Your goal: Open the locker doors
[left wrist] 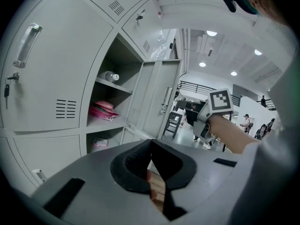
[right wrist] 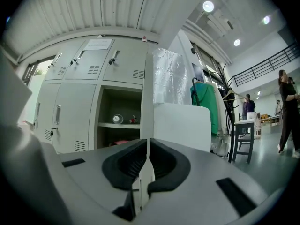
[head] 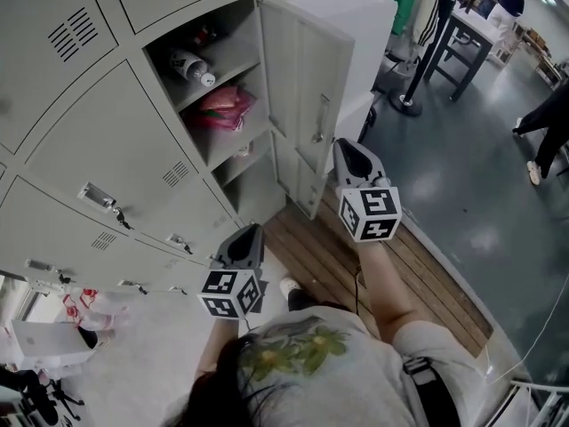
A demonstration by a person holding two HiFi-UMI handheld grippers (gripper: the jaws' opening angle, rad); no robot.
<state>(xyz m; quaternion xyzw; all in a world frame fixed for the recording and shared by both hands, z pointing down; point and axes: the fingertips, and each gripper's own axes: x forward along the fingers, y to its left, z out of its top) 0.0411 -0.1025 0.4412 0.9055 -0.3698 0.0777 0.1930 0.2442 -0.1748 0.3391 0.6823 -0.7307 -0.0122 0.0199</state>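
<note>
A bank of grey lockers [head: 116, 140] fills the left of the head view. One tall door [head: 302, 87] stands swung open, its bar handle [head: 318, 123] facing out. Behind it are shelves with a bottle [head: 191, 68] and a pink bag [head: 222, 107]. My right gripper [head: 345, 145] is level at that door's free edge, beside the handle. In the right gripper view the door [right wrist: 146, 97] is edge-on just beyond the right gripper [right wrist: 147, 142], whose jaws are shut with nothing between them. My left gripper [head: 249, 231] hangs lower, before the closed lower lockers. The left gripper [left wrist: 150, 144] is shut and empty.
The closed doors carry handles with keys [head: 98, 196]. A white cabinet [head: 356, 25] stands right of the open door. I stand on a wooden platform [head: 356, 274] above a grey floor. A table [head: 467, 25], a stanchion base [head: 409, 105] and a person's leg [head: 542, 140] are at the far right.
</note>
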